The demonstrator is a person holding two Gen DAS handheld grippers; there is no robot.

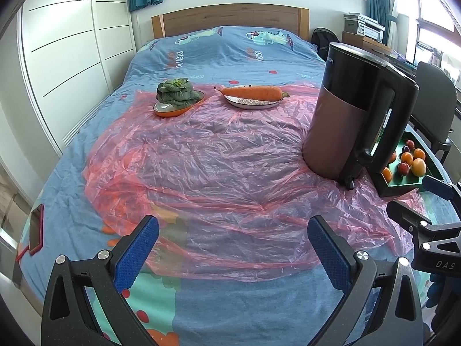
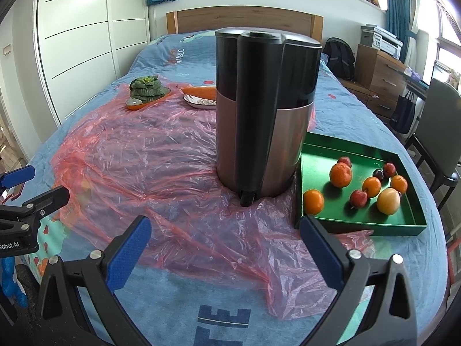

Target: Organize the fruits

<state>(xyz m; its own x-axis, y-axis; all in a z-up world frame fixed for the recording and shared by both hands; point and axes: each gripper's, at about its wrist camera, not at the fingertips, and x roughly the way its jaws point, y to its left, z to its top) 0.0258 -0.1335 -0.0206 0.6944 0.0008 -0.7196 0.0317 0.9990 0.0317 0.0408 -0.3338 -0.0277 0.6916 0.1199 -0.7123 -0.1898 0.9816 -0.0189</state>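
Fruits lie loose in the green tray [image 2: 317, 155] at the right edge of the bed [image 2: 184, 302], a scatter of oranges, small red fruits, one dark plum-like fruit and one yellow-orange fruit, none touching a gripper. Largest item on the pink plastic sheet [image 2: 161, 155] is the electric kettle [image 2: 265, 109], upright, its handle turned toward the right wrist camera, standing just beside the tray's left wall. At the far side of the sheet sit an orange dish bearing a leafy green vegetable [image 1: 175, 92] and a patterned plate bearing a carrot [image 1: 253, 92], the carrot's long axis running left to right. In the tray, the nearest orange [image 2: 313, 201] rests in the near-left corner; the large orange [image 2: 340, 174] and the yellow-orange fruit [image 2: 388, 201] lie further in. Right gripper [image 2: 224, 252] hovers above the sheet with its jaws spread wide and nothing between them; the tray lies ahead and to its right, the right fingertip close to the tray's near-left corner. Left gripper [image 1: 233, 248] hovers likewise, jaws wide and empty, well apart from the tray with the kettle between. Judgement: the right hand is plainly the nearer. The fruits sit unsorted yet gathered in one tray, which fits either fruit awaiting sorting or fruit already collected there.
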